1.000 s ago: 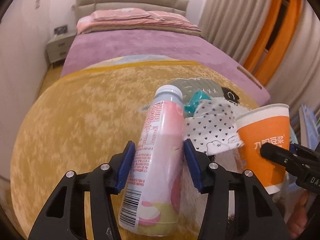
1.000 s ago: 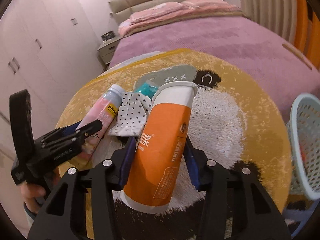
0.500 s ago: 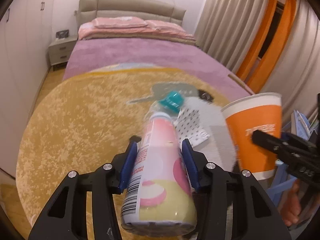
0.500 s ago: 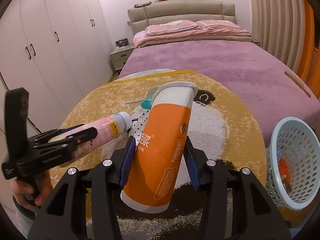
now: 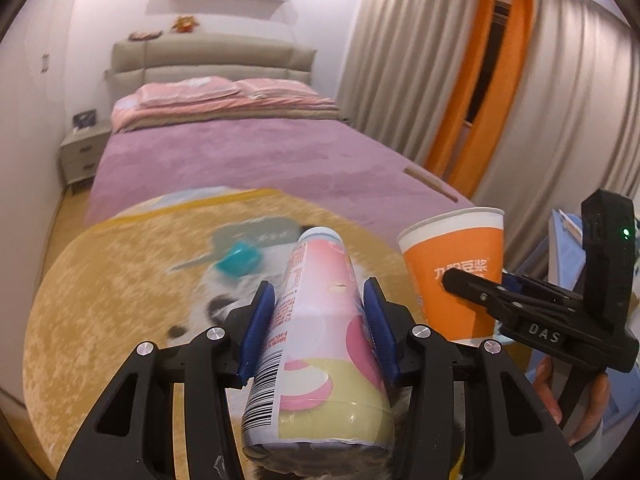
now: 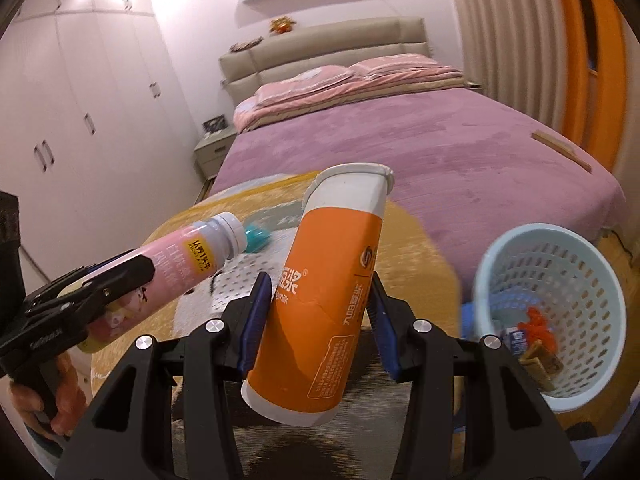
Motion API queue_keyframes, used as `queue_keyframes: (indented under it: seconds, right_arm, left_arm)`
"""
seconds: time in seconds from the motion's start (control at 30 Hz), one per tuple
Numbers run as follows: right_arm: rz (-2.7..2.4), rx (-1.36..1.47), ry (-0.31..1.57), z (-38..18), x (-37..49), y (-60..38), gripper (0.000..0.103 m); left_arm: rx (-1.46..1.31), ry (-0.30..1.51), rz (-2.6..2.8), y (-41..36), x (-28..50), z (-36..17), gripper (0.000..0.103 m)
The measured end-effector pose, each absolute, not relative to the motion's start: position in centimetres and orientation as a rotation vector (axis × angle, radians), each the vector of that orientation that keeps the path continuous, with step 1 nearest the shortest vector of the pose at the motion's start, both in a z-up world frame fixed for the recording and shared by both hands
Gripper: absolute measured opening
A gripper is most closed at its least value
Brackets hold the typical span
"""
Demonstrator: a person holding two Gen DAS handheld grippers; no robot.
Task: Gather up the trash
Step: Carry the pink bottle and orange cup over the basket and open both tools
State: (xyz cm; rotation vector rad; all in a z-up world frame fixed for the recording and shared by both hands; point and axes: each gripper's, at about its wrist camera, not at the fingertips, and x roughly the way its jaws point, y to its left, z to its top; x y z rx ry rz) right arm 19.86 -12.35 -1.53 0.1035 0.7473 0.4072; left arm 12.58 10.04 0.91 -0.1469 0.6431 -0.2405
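One bottle [image 5: 320, 332], clamped in left gripper [image 5: 318, 330] above rug [image 5: 112, 300]. One cup [image 6: 324, 296], clamped in right gripper [image 6: 318, 320]. One basket [image 6: 548, 304] at rug's right edge, holding scraps. One teal cap [image 5: 239, 263] on rug.

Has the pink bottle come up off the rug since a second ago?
Yes. The pink bottle, clamped in the left gripper, has risen clear of the yellow rug.

Pink drink bottle [image 5: 320, 332], capped, barcode label at its base, lies lengthwise at lower centre, cap pointing away. Orange paper cup [image 6: 320, 300], white-rimmed, tilts rightward at centre, mouth uppermost. Teal trash piece [image 5: 239, 263] rests on the rug, left of centre. Pale blue perforated basket [image 6: 560, 280], lower right, holds scraps.
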Motion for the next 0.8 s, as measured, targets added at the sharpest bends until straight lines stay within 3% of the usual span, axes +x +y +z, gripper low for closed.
queue_keyframes:
  seconds: [0.57,0.8]
  right_arm:
    - [0.129,0.287,0.732,-1.6,22.4,-27.3,0.045]
    - [0.038,0.393,0.791,-4.9,25.4,-32.4,0.045]
  left_arm:
    - [-0.041,0.652,-0.409,-5.1,18.9,1.0,0.045]
    - [0.005,0.659,-0.441,-9.9,21.3,-0.5,0.045]
